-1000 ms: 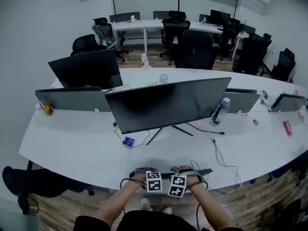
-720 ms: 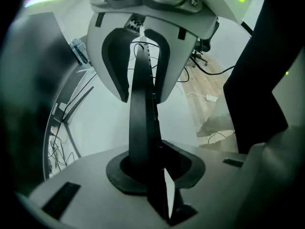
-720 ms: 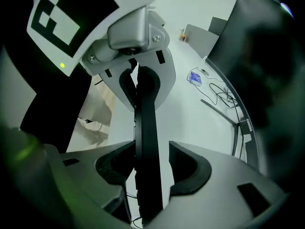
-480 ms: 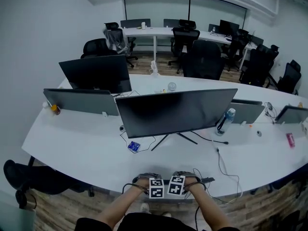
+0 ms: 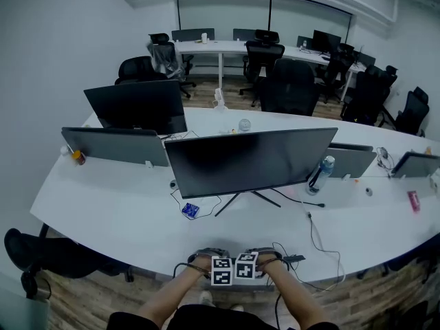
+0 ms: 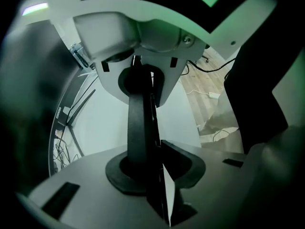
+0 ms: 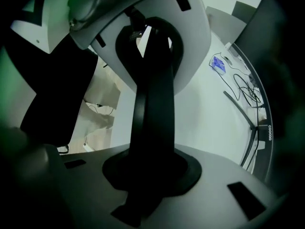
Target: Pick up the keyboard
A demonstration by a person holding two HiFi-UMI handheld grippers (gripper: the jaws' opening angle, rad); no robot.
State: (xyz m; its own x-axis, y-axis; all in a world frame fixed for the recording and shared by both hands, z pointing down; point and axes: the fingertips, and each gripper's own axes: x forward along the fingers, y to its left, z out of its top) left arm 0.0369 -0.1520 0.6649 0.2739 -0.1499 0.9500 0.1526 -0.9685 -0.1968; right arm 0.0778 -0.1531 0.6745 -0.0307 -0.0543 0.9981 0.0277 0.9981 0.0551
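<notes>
**A:** Where is the keyboard (image 5: 293, 258)?

**B:** At the bottom middle of the head view, along the near edge of the white desk (image 5: 103, 205). It's mostly under the two grippers, and its dark right end pokes out just right of them.

**A:** And the tongs?

**B:** The left gripper (image 6: 153, 168) is clamped narrow on the keyboard's thin edge. The right gripper (image 7: 153, 171) is closing, with the same dark slab between its jaws and the pads seemingly meeting it.

**A:** So lift?

**B:** I'd make sure the right grip is firm first. Then raise both ends together and level, so the board doesn't twist or slip from one side.

**A:** Anything to snag?

**B:** A cable (image 5: 317, 232) loops just right of it, so go up slowly. Further up the frame, the big monitor (image 5: 251, 160) stands well apart and shouldn't be a problem.
</notes>
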